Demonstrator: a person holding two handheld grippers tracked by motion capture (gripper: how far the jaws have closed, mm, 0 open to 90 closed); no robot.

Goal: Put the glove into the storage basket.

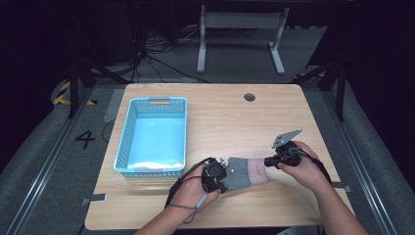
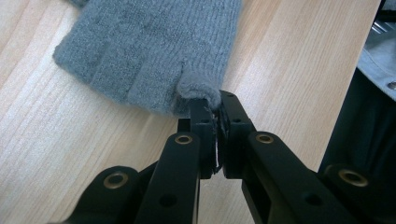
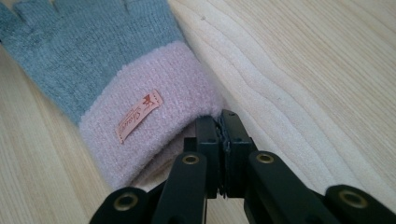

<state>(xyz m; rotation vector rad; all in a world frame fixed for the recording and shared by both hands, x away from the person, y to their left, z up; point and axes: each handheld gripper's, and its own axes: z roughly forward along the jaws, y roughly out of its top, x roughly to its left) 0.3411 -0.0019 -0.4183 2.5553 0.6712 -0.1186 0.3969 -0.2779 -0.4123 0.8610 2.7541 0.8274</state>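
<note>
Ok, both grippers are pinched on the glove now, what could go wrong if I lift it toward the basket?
1. The left gripper pinches only the tip of one knitted finger of the glove, so the knit may slip out.
2. The right gripper grips just the edge of the pink cuff; a pull apart could stretch it or tug it free.
3. The blue basket sits close to the left hand, which might knock it.

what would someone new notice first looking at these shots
Probably the grey knitted glove with its pink cuff, lying flat near the front edge of the wooden table and pinched at both ends: the left claw is shut on a fingertip, the right claw on the cuff's edge. Next, the light blue basket standing to the left of it.
</note>
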